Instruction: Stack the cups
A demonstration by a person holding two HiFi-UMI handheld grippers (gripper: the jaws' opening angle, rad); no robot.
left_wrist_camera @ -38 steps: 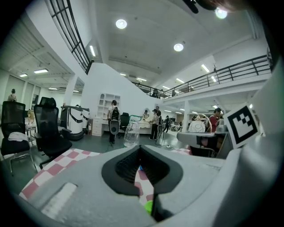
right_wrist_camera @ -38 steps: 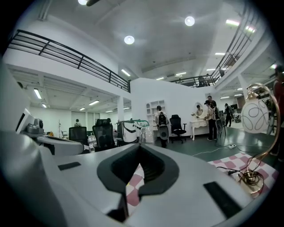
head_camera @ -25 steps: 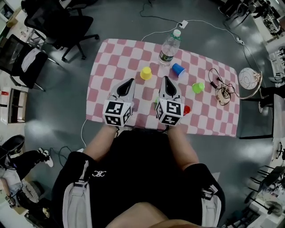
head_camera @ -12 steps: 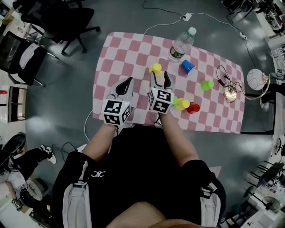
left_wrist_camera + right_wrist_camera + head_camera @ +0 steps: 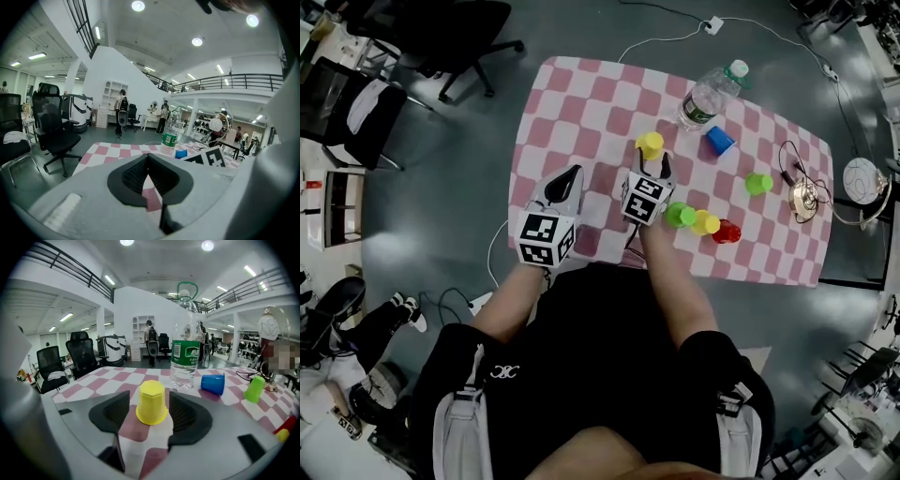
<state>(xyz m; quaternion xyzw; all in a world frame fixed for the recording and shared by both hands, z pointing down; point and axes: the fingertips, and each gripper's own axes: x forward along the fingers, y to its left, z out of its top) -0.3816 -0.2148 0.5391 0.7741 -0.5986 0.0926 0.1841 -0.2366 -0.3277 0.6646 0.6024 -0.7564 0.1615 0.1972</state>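
Observation:
An upside-down yellow cup stands on the pink-checked table. My right gripper is just short of it, and its jaws are opening. In the right gripper view the yellow cup sits between the pads of my right gripper, and neither pad touches it. A green cup, a yellow cup and a red cup lie in a row beside my right wrist. A blue cup lies on its side. A lone green cup stands further right. My left gripper is shut and holds nothing.
A water bottle stands behind the yellow cup, close to the blue cup. Tangled cables lie at the table's right edge. Office chairs stand on the floor to the left.
My right gripper has moved forward and left, away from the lying cups, to the yellow cup. Its jaws have gone from shut to open. The left gripper has stayed where it was.

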